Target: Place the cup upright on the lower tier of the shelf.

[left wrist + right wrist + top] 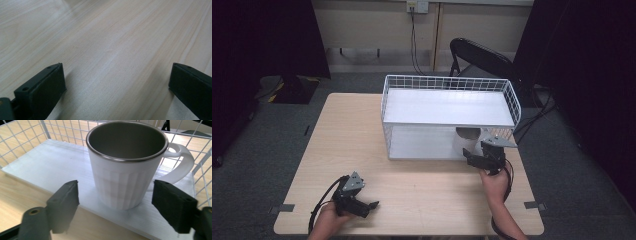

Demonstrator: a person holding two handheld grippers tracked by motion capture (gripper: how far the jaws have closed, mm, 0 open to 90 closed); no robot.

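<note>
The right tool (115,202) gapes open just before the white mug (125,167), which stands upright on the wire rack's (447,107) lower shelf. The left tool (117,85), also open, rests on the tabletop (352,135), well apart from the rack.

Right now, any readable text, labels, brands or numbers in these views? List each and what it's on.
None readable.
White mug: plain wall and handle, no print facing the camera.
Wire rack and its white shelves: no label.
Table: bare wood.
Wall socket plate: too small to tell.

Both claws (373,205) (468,156) agape, apart
</note>
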